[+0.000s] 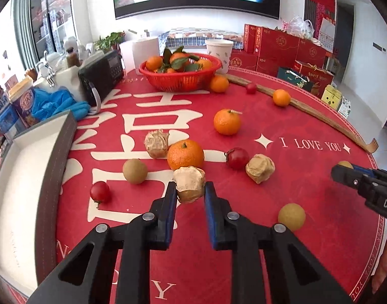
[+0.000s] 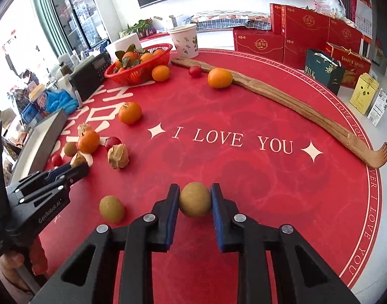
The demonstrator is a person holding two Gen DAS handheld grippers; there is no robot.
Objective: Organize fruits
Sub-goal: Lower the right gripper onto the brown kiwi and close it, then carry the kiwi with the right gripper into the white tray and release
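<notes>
Two pairs of tongs are working over a round red counter (image 2: 269, 116) scattered with fruit. At the far left, a grey-walled white tray (image 1: 54, 152) is sitting on the counter's edge, with a cherry tomato (image 1: 99, 191) and a brown longan (image 1: 134, 171) lying just beside it. The left tongs (image 1: 189, 188) are clamping a papery husk fruit (image 1: 189, 183) between their blue pads, and that fruit is touching the front of a big mandarin (image 1: 185, 154). A second husk fruit (image 1: 156, 143) is sitting just behind the mandarin to its left. Right of the mandarin, another cherry tomato (image 1: 237, 158) is resting against a third husk fruit (image 1: 259, 168). Farther back, a mandarin with a stem (image 1: 227, 122) is lying alone, and a red basket (image 1: 179, 72) is holding leafy mandarins, with one more orange (image 1: 218, 83) touching its right side. In front of the third husk fruit, a yellowish longan (image 1: 291, 216) is lying loose near the left tongs. The right tongs (image 2: 195, 197) are gripping another longan (image 2: 195, 199) low over the counter, in front of the words "I LOVE YOU". Along the right rim, a long wooden back scratcher (image 2: 289, 106) is curving past a small orange (image 2: 219, 77) and a tomato (image 2: 195, 71).
</notes>
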